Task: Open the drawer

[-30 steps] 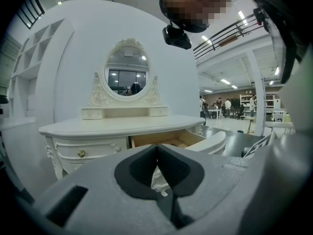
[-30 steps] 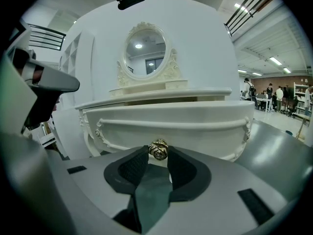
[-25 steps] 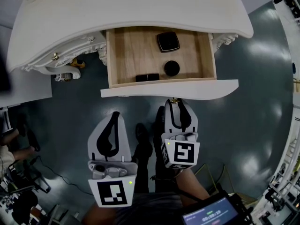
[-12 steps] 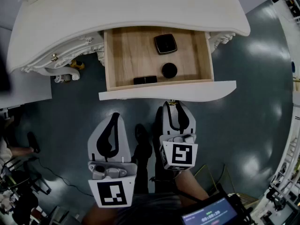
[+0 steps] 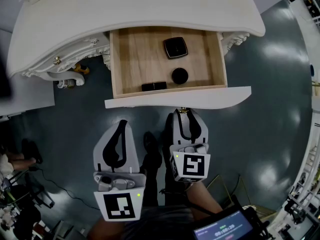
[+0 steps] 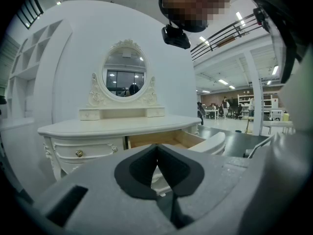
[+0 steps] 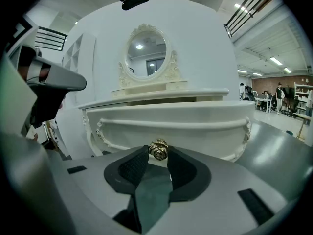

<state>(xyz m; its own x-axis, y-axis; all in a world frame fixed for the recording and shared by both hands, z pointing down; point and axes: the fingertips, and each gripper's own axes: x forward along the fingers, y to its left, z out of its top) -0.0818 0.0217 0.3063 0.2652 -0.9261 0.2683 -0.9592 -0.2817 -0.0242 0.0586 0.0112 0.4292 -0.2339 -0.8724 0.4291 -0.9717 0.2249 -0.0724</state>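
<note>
Drawer (image 5: 137,59): pulled well out from under the white dressing table (image 5: 150,9); from the head view I look straight down onto its bare wooden floor.
Drawer front (image 5: 177,97): a curved white panel, facing both of my grippers.
Knob (image 7: 158,150): small and brass-coloured, in the middle of that front panel.
Right gripper (image 7: 157,155): I have its two dark pads pinched on the knob, one on each side, and it is tilted a little downward. From the head view it reaches right up to the front panel.
Left gripper (image 6: 157,148): pads pressed together at the tips with nothing between them. It hangs to the left of the right gripper, short of the front panel and touching nothing.
Contents: a square black case (image 5: 175,47) toward the back, a round black piece (image 5: 180,75) nearer the front, and a flat black bar (image 5: 154,86) lying against the front wall. I cannot tell what any of them is.
Mirror (image 6: 126,75): an oval in an ornate white frame, upright on the tabletop.
Floor (image 5: 270,114): dark, glossy and grey-green, with lamp glare on it.
</note>
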